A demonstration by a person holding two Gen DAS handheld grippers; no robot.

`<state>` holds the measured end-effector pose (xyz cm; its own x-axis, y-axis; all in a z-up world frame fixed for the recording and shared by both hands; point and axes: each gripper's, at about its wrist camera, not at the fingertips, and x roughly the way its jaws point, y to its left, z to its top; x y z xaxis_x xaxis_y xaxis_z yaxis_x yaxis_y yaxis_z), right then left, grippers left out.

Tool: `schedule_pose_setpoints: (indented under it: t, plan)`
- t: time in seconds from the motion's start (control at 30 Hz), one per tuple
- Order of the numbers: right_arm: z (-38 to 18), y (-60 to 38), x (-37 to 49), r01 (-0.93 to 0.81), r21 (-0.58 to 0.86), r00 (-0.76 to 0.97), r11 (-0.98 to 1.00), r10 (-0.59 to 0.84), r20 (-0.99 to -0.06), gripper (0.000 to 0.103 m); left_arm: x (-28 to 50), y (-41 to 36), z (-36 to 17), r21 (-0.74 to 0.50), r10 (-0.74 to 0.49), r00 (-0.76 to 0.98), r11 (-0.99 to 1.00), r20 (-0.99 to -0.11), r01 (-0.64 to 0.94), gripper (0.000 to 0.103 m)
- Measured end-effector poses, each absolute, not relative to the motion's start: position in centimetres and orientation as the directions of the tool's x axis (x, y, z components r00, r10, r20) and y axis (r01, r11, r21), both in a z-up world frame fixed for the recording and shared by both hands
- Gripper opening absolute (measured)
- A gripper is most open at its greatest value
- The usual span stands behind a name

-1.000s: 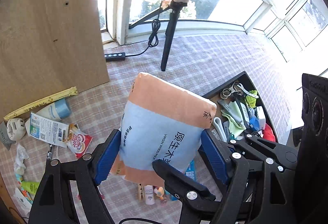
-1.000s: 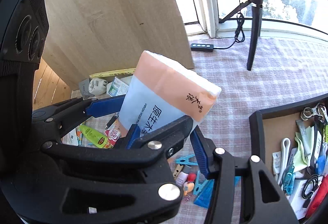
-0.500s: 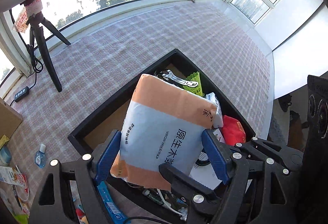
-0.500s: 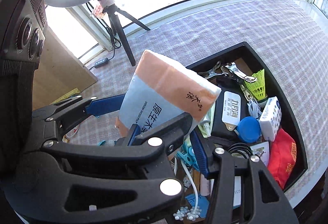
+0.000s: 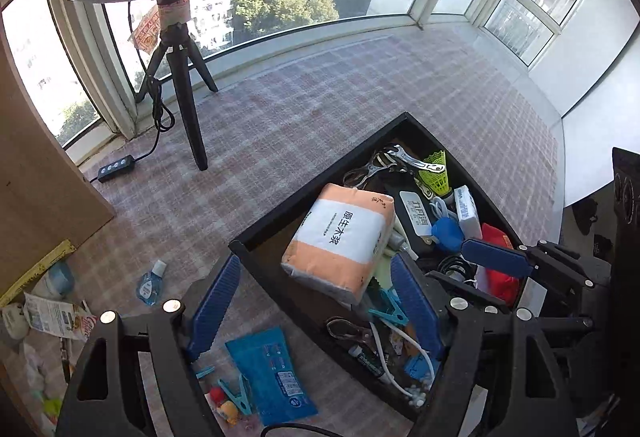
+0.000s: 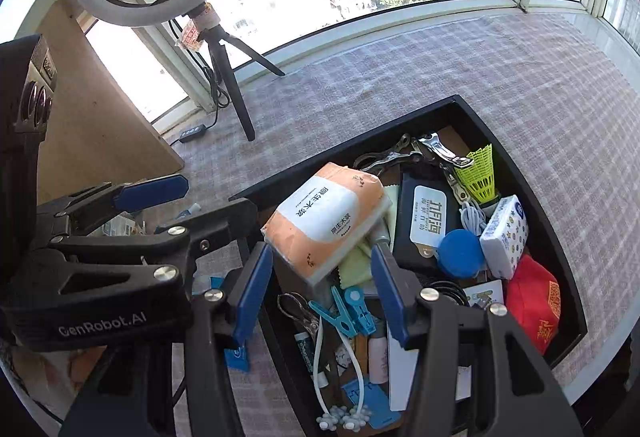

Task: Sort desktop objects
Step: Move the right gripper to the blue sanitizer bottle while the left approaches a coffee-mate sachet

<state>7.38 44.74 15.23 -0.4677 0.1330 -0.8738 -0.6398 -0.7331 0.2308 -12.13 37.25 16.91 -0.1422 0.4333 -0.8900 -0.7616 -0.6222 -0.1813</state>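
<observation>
An orange and white tissue pack (image 5: 340, 239) lies in the black tray (image 5: 316, 189), resting on other items; it also shows in the right wrist view (image 6: 326, 221). My left gripper (image 5: 316, 301) is open and empty, just short of the pack, its jaws spread over the tray's near rim. My right gripper (image 6: 320, 289) is open and empty, close in front of the pack. The tray (image 6: 352, 141) holds several items: metal clips, a green shuttlecock (image 6: 482, 175), a black case, a blue cap, a red pouch (image 6: 534, 303).
A ring light on a tripod (image 5: 184, 77) stands on the checked cloth behind the tray, with a power strip (image 5: 116, 167) beside it. A wooden board (image 5: 36, 197) leans at left. Small bottles, packets, a blue pack (image 5: 272, 369) and clips lie left of the tray.
Both grippers carried the tissue pack from the left clutter over the tray, then opened. The pack now lies in the tray, free of both grippers.
</observation>
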Motion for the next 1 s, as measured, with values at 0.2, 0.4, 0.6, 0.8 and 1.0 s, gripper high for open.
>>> schedule_pose_setpoints:
  t: [0.2, 0.4, 0.6, 0.8, 1.0]
  plan:
    - [15.2, 41.9, 5.2, -0.567, 0.237, -0.496, -0.789, 0.097, -0.863, 0.051, -15.2, 27.5, 16.1, -0.147, 0.372, -0.227, -0.749, -0.900, -0.646, 0.075]
    - [13.6, 39.0, 2.2, -0.485, 0.248, -0.482, -0.839, 0.019, -0.876, 0.051, -15.9, 18.8, 14.0, -0.127, 0.299, -0.258, -0.842, -0.919, -0.524, 0.070]
    - [11.0, 35.0, -0.5, -0.395, 0.241, -0.440, -0.886, -0.047, -0.897, 0.051, -14.8, 12.0, 10.1, -0.118, 0.235, -0.236, -0.899, -0.943, -0.422, 0.067]
    - [7.8, 32.5, -2.7, -0.352, 0.274, -0.383, -0.895, -0.130, -0.915, 0.050, -14.9, 8.5, 7.1, -0.138, 0.213, -0.204, -0.935, -0.956, -0.327, 0.066]
    - [5.7, 32.1, -5.4, -0.357, 0.310, -0.352, -0.881, -0.180, -0.918, 0.041, -16.0, 8.6, 4.7, -0.166, 0.226, -0.174, -0.939, -0.958, -0.302, 0.066]
